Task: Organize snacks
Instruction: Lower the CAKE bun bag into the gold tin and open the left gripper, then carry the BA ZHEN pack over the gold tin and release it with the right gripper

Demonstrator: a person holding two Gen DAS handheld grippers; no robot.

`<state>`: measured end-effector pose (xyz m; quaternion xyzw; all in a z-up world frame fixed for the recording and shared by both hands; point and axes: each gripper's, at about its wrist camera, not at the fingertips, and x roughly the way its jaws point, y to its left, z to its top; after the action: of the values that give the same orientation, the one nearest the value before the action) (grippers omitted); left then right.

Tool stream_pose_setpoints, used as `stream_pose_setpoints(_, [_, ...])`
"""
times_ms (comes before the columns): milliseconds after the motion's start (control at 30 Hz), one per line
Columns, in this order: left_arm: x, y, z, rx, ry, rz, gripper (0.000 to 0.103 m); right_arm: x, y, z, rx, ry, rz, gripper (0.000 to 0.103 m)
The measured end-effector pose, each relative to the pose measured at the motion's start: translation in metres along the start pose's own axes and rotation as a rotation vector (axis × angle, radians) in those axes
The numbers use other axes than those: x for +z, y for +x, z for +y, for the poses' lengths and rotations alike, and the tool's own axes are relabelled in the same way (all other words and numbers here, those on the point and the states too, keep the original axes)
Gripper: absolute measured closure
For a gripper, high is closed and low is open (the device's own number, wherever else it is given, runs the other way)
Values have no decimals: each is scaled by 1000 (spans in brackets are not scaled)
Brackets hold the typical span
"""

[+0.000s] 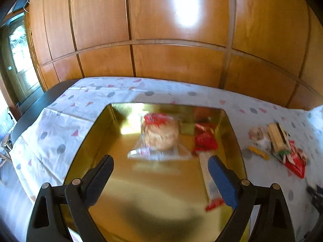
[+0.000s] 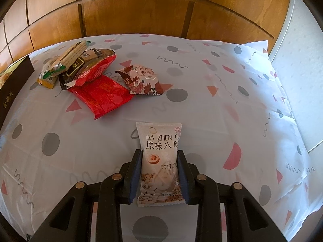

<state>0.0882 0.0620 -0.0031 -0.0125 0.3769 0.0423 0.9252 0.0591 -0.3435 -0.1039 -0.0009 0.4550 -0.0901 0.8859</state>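
**White snack packet clamped in the right tongs; left tongs stand wide over the gold box**

The right gripper [image 2: 159,173] is closed on a white snack packet [image 2: 160,161] printed "BA ZHEN" with Chinese characters. Both blue pads press its long edges, and the packet's top end sticks out past the fingertips above the patterned tablecloth [image 2: 222,100]. Its lower end sits between the black finger arms.

The left gripper [image 1: 160,178] is spread wide with nothing between its jaws. It hangs over a gold-lined box [image 1: 97,129]. Inside the box, beyond the fingertips, lies a round biscuit in a clear wrapper [image 1: 160,136]. Beside it lies a red packet [image 1: 205,139], and a long pale packet with a red end [image 1: 210,185] runs just beside the blue pad.

More snacks lie piled on the cloth, well apart from the right gripper: a wafer stick pack [image 2: 66,59], a brown packet [image 2: 88,62], a flat red packet [image 2: 101,96] and a floral packet [image 2: 143,78].

The left wrist view is blurred, so no print on the boxed snacks can be read. The box's near edge is cut off by the frame. The right wrist view shows only a dark corner of the box [image 2: 16,80].
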Motion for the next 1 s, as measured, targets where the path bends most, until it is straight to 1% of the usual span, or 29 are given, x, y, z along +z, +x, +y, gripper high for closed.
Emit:
stream_pose_setpoints(67, [-9,-8,-1,-18,4,-2,8,0,-1,0,-3,2,-2,70])
stream_pose_setpoints(267, [-26,-27,-4,-17,12,-28,8,-2,-3,2,-6,4,1,70])
stream_pose_setpoints(467, [-38,-29,3,-4,-5,-24,8,0,-6,4,9,24,17,71])
stream_pose_setpoints(533, [-42,-29,6,1,-9,-22,8,-1,-8,6,29,25,22,71])
stream_pose_setpoints(667, [-47,-28,8,13,-3,-20,9,-1,-14,19,99,26,38,71])
stream_pose_setpoints(867, [-52,-28,14,14,-21,-16,9,-3,-22,58,185,-40,48,71])
stream_pose_setpoints(1000, [-56,-27,18,4,-42,-11,9,3,-34,88,255,-99,31,71])
